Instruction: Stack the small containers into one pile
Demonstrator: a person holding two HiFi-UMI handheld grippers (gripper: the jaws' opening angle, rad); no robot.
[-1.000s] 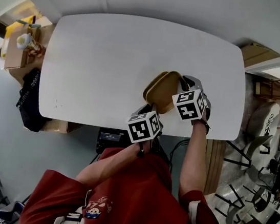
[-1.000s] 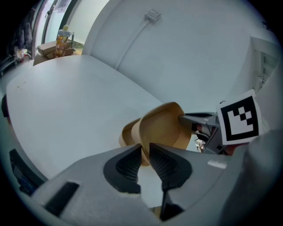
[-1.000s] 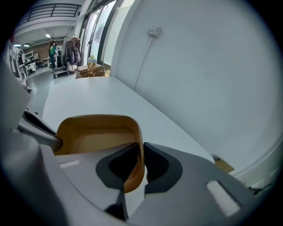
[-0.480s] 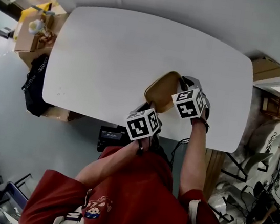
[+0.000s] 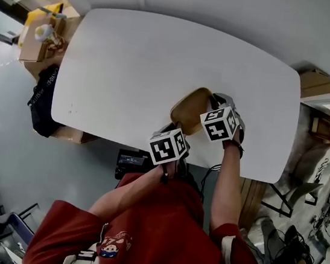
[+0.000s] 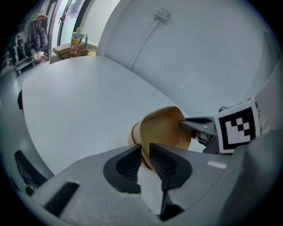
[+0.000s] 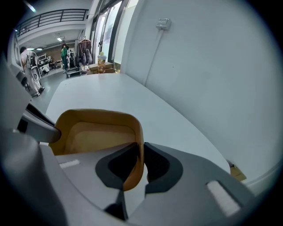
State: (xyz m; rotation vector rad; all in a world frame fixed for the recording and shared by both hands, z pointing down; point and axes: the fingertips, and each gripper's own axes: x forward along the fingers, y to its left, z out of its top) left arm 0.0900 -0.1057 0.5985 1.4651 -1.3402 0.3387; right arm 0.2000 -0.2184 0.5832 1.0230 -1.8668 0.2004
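Two tan rounded-square containers (image 5: 190,106) are held tilted above the white table (image 5: 132,63) near its front edge, one nested in the other; the outer one's base (image 6: 132,134) peeks out behind the inner bowl (image 6: 163,130). My left gripper (image 5: 175,127) is shut on the near rim, with the rim pinched between its pads (image 6: 146,159). From the right side, my right gripper (image 5: 215,99) has the opposite rim (image 7: 139,132) between its pads (image 7: 140,163), and its jaws are opening slightly. In the left gripper view, the right gripper (image 6: 196,128) shows at the bowl's far edge.
Cardboard boxes with a bottle (image 5: 41,38) and a black bag (image 5: 41,102) stand left of the table. A flat cardboard piece (image 5: 321,83) and chairs (image 5: 291,189) are on the right. The person's red shirt (image 5: 150,236) fills the front. A wall lies behind the table.
The two containers, offset a second ago, have slid together into one nested pair. Both grippers stayed nearly in place, the right one a touch lower.
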